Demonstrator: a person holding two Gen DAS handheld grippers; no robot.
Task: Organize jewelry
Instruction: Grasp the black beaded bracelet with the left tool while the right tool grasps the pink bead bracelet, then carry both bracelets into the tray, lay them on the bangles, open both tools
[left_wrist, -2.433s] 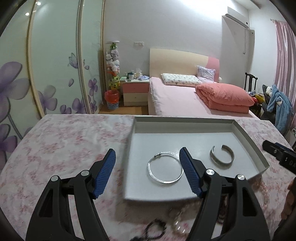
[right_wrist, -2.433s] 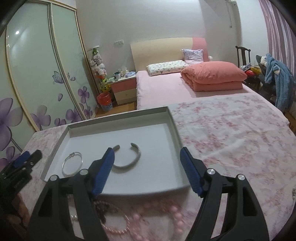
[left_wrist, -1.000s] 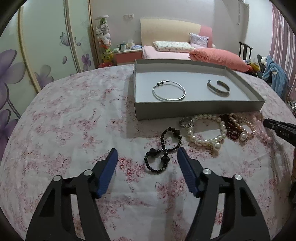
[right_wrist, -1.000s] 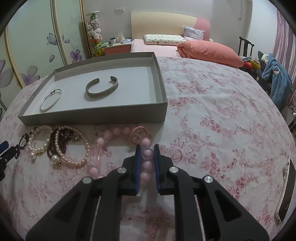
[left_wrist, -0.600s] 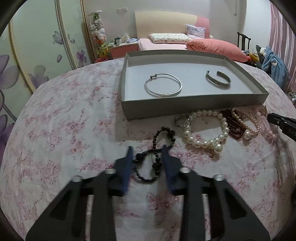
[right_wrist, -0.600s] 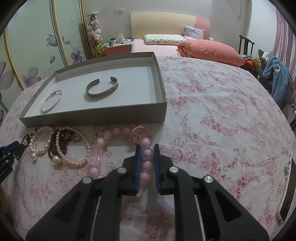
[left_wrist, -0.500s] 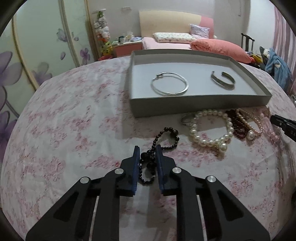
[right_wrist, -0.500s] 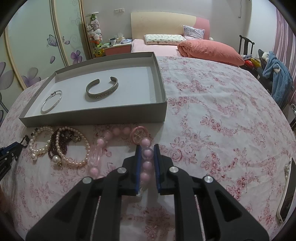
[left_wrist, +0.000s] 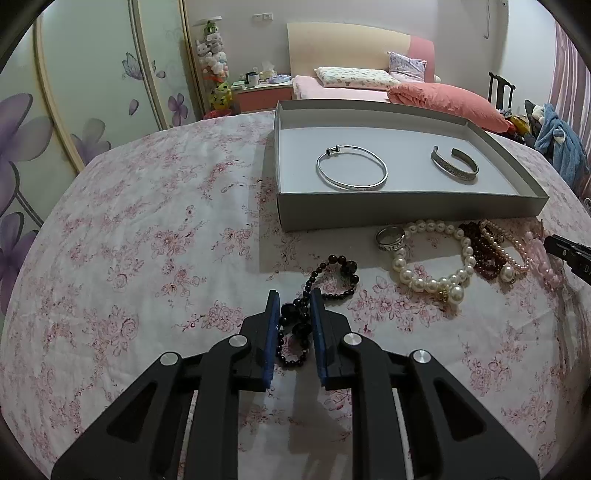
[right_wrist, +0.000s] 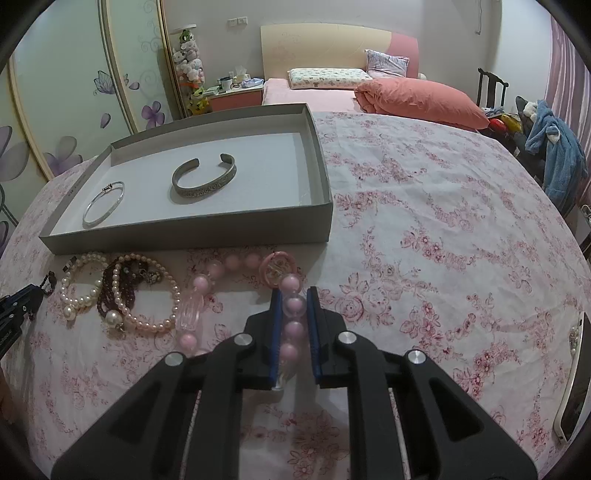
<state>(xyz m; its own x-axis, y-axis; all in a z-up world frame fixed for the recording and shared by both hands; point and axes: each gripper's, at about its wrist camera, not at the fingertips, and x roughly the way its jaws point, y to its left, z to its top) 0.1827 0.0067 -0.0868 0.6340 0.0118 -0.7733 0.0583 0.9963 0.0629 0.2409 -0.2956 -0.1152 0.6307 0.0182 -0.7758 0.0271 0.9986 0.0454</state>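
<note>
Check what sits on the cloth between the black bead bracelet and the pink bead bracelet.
Left wrist view: between black bead bracelet and pink bead bracelet lie a ring, white pearl bracelet, dark red beads, pink pearl strand.

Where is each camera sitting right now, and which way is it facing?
Left wrist: on the left gripper, angled down over the floral cloth; its jaws are shut on the black bead bracelet; the right gripper's tip shows at the right edge.
Right wrist: on the right gripper, angled down likewise; its jaws are shut on the pink bead bracelet; the left gripper's tip shows at the left edge.
Shared: grey tray, its two silver bangles, the pearl bracelets, the bed behind.
</note>
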